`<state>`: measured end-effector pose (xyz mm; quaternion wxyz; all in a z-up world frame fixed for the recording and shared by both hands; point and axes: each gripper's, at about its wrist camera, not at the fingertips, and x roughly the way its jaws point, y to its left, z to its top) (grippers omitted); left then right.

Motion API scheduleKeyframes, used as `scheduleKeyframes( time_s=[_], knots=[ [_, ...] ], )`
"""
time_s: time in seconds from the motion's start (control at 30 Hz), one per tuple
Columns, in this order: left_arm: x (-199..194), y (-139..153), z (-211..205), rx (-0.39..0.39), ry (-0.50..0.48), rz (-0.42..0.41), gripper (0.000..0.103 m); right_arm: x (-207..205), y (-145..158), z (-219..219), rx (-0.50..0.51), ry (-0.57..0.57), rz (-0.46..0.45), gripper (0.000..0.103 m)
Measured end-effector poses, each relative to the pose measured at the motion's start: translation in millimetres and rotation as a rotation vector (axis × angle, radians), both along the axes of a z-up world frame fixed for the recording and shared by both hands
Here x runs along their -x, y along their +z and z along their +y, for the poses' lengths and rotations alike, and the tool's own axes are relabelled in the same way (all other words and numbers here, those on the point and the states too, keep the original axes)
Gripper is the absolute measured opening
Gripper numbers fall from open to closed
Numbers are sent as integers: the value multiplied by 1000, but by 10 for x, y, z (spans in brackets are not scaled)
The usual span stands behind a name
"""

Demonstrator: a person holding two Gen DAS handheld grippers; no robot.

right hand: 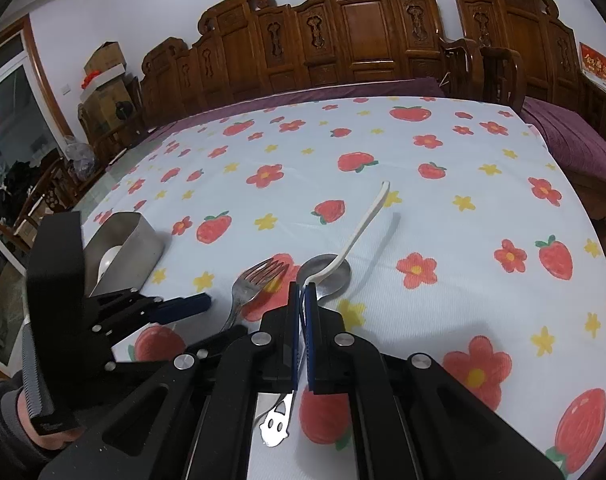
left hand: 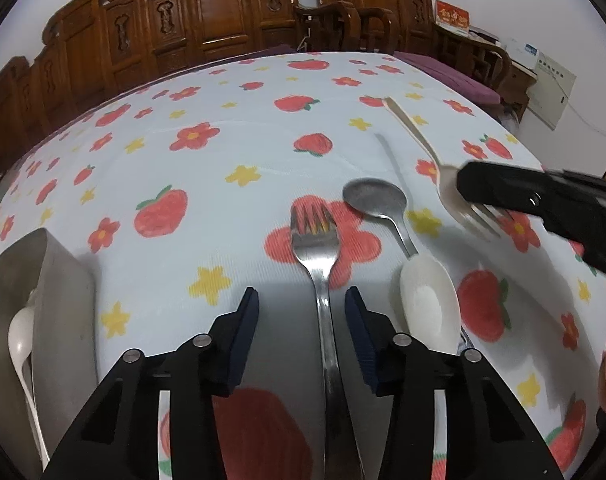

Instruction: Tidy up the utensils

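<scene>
Bench cloth (left hand: 231,152): matt woven fabric, fine ribbed texture, printed strawberries and flowers. Fork (left hand: 315,240): polished metal, glossy, slightly tarnished tines. Metal spoon (left hand: 377,200): dull grey steel bowl. White spoon (left hand: 429,300): smooth glossy plastic or ceramic, cannot tell. Container (left hand: 59,280) at bench's left edge: brushed steel, satin. Fingers (left hand: 245,340): matt black plastic, ribbed blue pads. Carved chairs (right hand: 367,36): varnished wood.

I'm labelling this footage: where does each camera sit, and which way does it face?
Left wrist: on the left gripper, looking across the table at a metal fork between its open fingers; the right gripper enters from the right.
Right wrist: on the right gripper, shut on a pale-handled fork, facing the wooden chairs; the left gripper and a gloved hand show at left.
Shared: metal fork, metal spoon, steel container, flowered tablecloth.
</scene>
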<state>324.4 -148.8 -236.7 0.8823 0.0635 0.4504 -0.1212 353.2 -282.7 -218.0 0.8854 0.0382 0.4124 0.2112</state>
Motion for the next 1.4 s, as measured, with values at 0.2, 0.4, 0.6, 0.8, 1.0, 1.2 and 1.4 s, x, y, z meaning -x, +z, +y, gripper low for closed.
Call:
scheduleKeyframes(
  time_s=[0.2,0.4,0.6,0.8,1.0,1.2,1.4],
  knots=[
    [-35,10,-15,6,-19,4,15,16,-4,26,2,9,1,4],
    [52,18,-17,-14,-33,9,7,51,33,97,3,23,-8,4],
    [254,163,77,6,-42,-18,6,146,106,171,5,39,-29,4],
    [434,447,157,35,-46,-72,6,256,160,279,10,56,-43,4],
    [579,684,265,61,-41,-115,6,386,261,376,6,74,-68,4],
    [694,865,391,80,-33,-153,6,536,387,513,-8,100,-102,4],
    [583,741,378,65,-37,-138,6,561,347,591,18,112,-98,4]
  ],
)
